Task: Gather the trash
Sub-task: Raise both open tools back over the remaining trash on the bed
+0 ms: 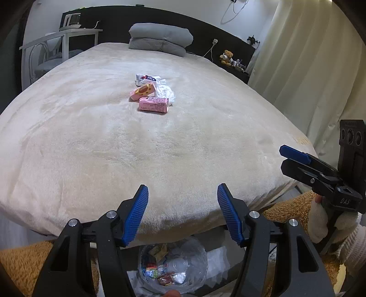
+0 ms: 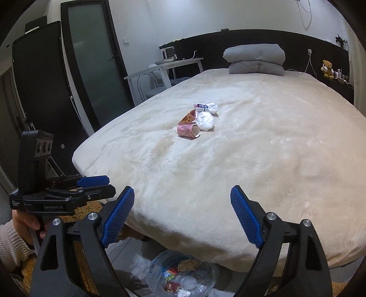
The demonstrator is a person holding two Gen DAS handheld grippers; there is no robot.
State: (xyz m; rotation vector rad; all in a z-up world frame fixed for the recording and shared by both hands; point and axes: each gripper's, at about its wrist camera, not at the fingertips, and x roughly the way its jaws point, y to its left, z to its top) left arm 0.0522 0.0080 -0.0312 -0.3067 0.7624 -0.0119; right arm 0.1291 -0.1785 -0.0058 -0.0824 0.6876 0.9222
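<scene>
cream plush bedding [image 1: 96,141] spreads across a wide bed in a bedroom with a dark headboard [image 1: 119,20], a folded grey quilt [image 1: 160,38] at its head, pale curtains [image 1: 304,68] on one side and a small teddy bear [image 1: 226,57] on a low shelf. near the middle of the bed lies a small heap of trash: a pink carton with printed text [image 1: 153,104] lying on its side nearest the foot of the bed, a second pink carton with an orange picture [image 1: 143,91] just behind it and tilted, a crumpled white tissue wad [image 1: 165,92] touching both, and a white wrapper with red and blue print [image 1: 146,78] farthest back. the cartons look squashed and open at one end in the right wrist view. below the bed's foot edge, on the floor, sits a clear plastic bag [image 1: 173,267] already holding coloured sweet wrappers, a clear cup and bits of paper, with white paper [image 1: 219,258] beside it. left gripper [image 1: 183,214] is held over the foot of the bed with its blue-padded jaws parted and nothing between them. right gripper [image 2: 183,217] stands wider, also empty. each is held by a hand [image 2: 27,225] in a knitted sleeve, well apart from the heap.
</scene>
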